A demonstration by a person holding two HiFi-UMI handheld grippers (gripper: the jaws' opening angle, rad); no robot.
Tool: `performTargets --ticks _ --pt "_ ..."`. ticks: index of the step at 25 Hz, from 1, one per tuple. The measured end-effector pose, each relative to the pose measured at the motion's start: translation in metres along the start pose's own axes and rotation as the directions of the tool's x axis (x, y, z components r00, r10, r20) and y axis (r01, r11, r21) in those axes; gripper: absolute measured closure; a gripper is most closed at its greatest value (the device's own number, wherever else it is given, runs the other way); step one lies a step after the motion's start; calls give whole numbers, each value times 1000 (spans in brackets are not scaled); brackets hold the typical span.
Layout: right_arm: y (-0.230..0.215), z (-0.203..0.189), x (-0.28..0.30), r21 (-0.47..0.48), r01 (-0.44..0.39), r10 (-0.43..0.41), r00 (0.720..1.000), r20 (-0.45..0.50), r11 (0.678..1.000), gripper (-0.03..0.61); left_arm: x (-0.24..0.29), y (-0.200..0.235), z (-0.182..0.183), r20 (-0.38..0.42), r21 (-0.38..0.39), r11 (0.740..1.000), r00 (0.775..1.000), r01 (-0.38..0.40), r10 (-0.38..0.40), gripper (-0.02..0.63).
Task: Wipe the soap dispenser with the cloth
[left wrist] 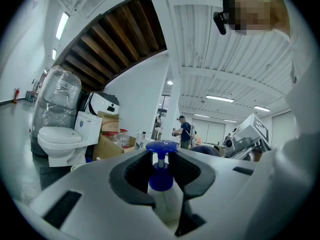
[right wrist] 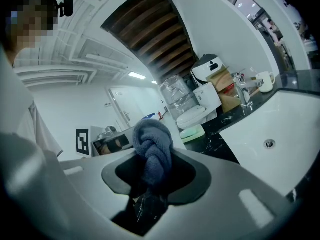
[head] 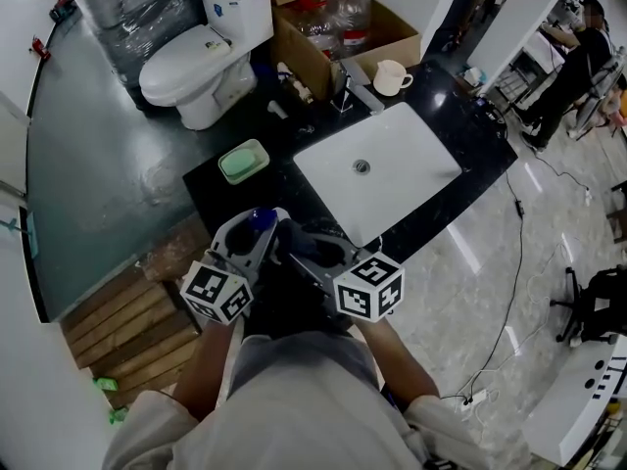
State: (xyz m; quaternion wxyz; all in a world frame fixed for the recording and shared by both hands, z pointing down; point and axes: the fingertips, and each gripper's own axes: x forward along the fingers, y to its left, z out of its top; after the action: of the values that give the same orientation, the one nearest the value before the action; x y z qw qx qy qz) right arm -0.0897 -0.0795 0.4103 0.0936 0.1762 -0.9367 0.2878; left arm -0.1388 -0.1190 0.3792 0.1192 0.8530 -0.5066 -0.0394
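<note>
Left gripper [left wrist: 161, 160]: I've got it clenched on the soap dispenser [left wrist: 160, 178]. The bottle sits between the fingers and the blue pump pokes past the tips.
Right gripper [right wrist: 153, 166]: clamped on the cloth [right wrist: 151, 140], with the wad bulging past the tips.
Contact: cloth is near the bottle; I see no touch.
Progress: both are in hand. I judge wiping not begun, so all of it is left.

The soap dispenser [left wrist: 161, 180] has a blue pump over a whitish body, the cloth [right wrist: 152, 151] is dusky grey-blue, the surface [head: 465, 125] is black with faint pale veining, the sink [head: 392, 189] and the far-left toilet [head: 186, 67] are white, and the soap dish [head: 243, 161] is mint green.
</note>
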Motion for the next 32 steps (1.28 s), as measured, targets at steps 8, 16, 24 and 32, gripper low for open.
performTargets --ticks 8,16,24,32 --pt "2 8 -3 6 -7 7 1000 25 1000 457 -2 -1 0 0 0 1000 1000 4 -4 517" --pt "2 14 -6 7 -10 10 999 43 1000 457 -1 -2 -1 3 3 1000 1000 7 -7 517" --pt "2 25 -7 1 -13 13 998 63 1000 457 -2 -2 1 5 -2 1000 1000 8 -8 517" --pt "4 40 -11 -7 -16 17 994 106 1000 457 -2 -3 0 2 7 1000 1000 16 -16 517"
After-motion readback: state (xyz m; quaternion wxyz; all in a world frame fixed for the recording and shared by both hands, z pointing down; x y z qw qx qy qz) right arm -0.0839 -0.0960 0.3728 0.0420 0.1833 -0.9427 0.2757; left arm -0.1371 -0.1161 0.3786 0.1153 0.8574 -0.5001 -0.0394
